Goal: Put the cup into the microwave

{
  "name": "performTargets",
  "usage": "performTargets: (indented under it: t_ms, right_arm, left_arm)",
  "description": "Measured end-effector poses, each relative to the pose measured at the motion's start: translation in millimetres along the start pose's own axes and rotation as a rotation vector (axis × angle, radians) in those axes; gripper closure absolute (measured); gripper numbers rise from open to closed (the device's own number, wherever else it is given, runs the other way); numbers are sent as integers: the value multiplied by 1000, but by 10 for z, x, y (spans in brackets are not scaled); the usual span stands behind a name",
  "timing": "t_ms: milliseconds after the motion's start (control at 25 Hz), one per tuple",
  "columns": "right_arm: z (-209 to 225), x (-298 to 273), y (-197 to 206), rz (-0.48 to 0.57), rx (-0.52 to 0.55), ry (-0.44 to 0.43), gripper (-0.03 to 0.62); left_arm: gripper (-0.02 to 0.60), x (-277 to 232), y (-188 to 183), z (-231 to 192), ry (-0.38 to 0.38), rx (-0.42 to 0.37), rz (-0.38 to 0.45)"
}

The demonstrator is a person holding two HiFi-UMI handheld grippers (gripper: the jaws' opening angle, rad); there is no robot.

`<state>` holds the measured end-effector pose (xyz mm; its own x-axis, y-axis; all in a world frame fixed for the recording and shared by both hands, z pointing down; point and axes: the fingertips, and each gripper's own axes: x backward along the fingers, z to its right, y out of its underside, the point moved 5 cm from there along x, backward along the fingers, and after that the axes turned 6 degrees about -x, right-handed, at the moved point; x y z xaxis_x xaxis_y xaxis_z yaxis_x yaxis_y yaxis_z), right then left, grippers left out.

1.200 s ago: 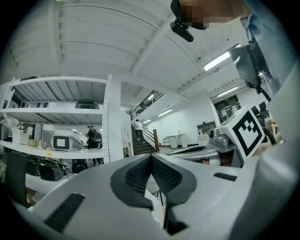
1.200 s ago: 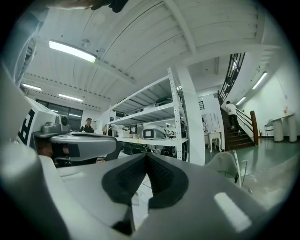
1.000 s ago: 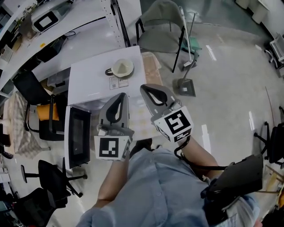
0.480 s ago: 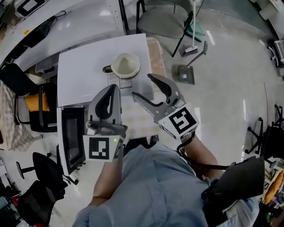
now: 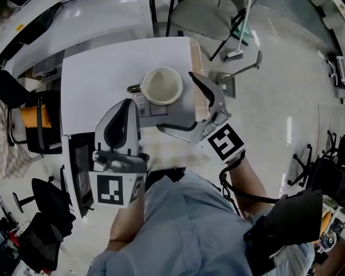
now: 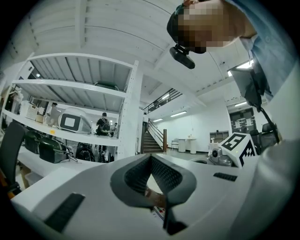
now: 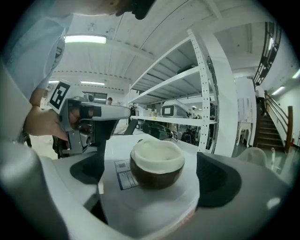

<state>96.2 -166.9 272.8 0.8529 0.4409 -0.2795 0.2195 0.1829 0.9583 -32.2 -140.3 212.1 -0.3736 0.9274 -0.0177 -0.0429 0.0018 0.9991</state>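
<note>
A brown cup point(image 5: 161, 85) with a cream inside and a small handle stands on the white microwave top point(image 5: 97, 75), beside a printed label point(image 5: 148, 105). My right gripper point(image 5: 180, 102) is at the cup's near right, its jaws opening wide. In the right gripper view the cup point(image 7: 157, 164) sits between the two jaws of the right gripper point(image 7: 154, 187), and neither pad touches it. My left gripper point(image 5: 123, 105) is shut and empty, just left of the cup; its jaws meet in the left gripper view point(image 6: 152, 161). The microwave's dark door point(image 5: 81, 172) shows at the lower left.
A broom and dustpan point(image 5: 229, 81) lie on the floor to the right of the microwave. Black office chairs point(image 5: 46, 210) stand at the left, with one more chair point(image 5: 202, 13) behind. A patterned surface point(image 5: 167, 151) lies below the microwave's near edge.
Both grippers have moved forward to the cup. The right jaws went from shut to wide open and now flank the cup. The left gripper has stayed shut.
</note>
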Motion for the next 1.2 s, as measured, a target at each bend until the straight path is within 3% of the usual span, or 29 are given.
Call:
performTargets:
  t_ms: [560,1200]
  right_arm:
    - [216,-481,61,-191,124,-140,20]
    - [230,-644,93,-295,153,-255,23]
  left_arm:
    - [577,-226,177,-305,-21,70,-17]
    - [577,-236,237,-448,-27,137,3]
